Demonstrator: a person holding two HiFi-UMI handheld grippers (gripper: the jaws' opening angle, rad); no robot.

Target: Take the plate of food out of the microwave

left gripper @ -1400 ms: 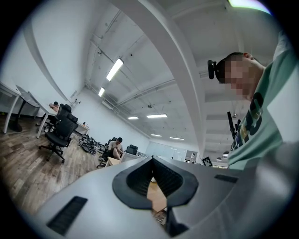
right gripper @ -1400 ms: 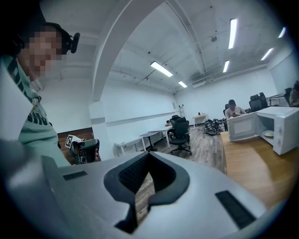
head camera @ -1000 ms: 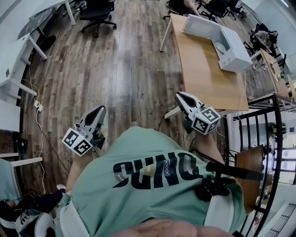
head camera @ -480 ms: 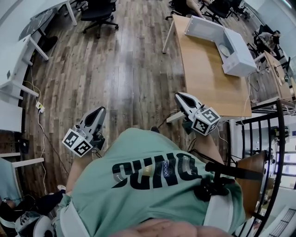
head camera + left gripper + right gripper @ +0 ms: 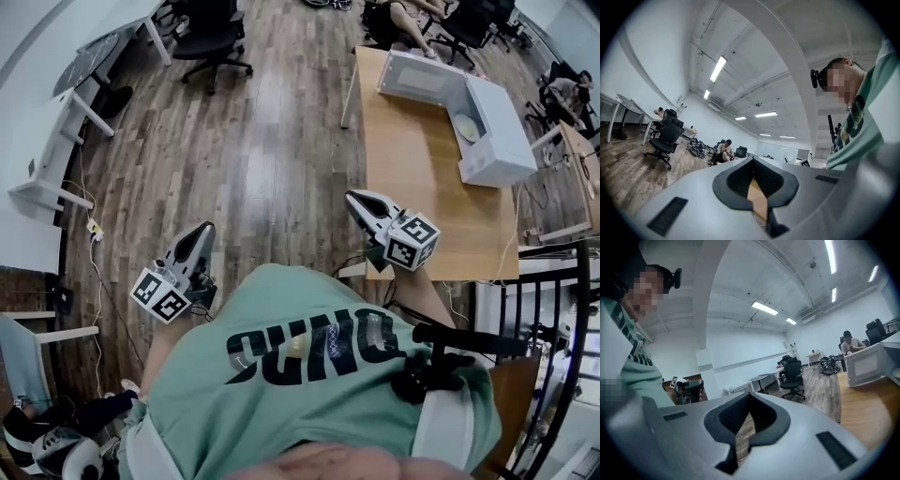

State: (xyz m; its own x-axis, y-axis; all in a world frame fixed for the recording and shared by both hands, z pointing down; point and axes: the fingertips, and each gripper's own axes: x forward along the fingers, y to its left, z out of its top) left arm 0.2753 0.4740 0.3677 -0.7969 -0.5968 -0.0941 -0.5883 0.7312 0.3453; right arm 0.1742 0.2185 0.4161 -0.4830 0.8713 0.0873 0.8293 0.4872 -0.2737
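Grey left gripper (image 5: 203, 231) level, right gripper (image 5: 353, 198) level, both jaws together

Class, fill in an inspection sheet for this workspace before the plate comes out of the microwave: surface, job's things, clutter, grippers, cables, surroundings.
surface: wooden table, bare apart from the microwave.
job's things: white microwave at the table's far end, door open; plate inside, its food too small to tell.
clutter: nothing seen.
grippers: left gripper and right gripper both shut and empty, well short of the microwave.
cables: cable trailing over the floor at the left.
surroundings: wood floor, office chair, white desks, black railing.
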